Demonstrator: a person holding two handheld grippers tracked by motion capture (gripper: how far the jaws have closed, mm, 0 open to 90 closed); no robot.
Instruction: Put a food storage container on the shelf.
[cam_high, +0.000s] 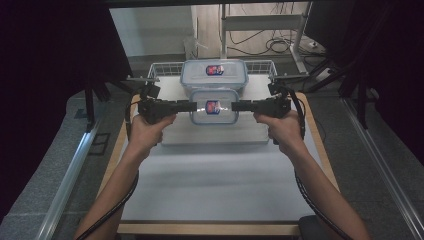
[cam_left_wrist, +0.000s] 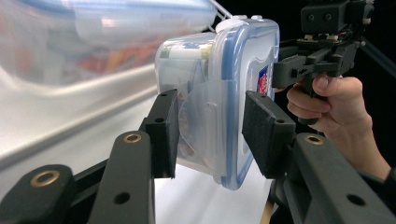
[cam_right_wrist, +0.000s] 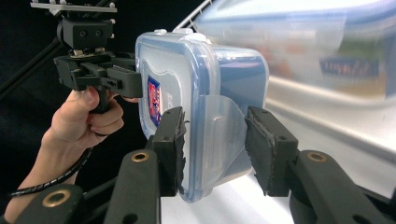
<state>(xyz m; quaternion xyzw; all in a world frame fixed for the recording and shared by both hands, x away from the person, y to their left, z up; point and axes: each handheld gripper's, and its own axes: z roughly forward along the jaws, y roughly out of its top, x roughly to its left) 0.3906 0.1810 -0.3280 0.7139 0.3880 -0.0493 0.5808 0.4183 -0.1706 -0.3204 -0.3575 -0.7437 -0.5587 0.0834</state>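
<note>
A small clear food container (cam_high: 214, 106) with a blue-sealed lid and a red-and-blue label hangs above the table between both grippers. My left gripper (cam_high: 192, 106) grips its left end and my right gripper (cam_high: 235, 106) grips its right end. In the left gripper view the pads (cam_left_wrist: 163, 130) press on the container (cam_left_wrist: 224, 93) across its lid and side clip, and my left gripper (cam_left_wrist: 210, 135) is shut on it. In the right gripper view my right gripper (cam_right_wrist: 215, 144) clamps the container (cam_right_wrist: 219, 79) the same way, over the lid edge and the folded clip.
A larger lidded container (cam_high: 214, 75) with the same label lies in a wire basket (cam_high: 160, 67) just behind. A white raised board (cam_high: 215, 136) lies below the held container. The wooden-edged table (cam_high: 310, 125) has dark curtains on both sides.
</note>
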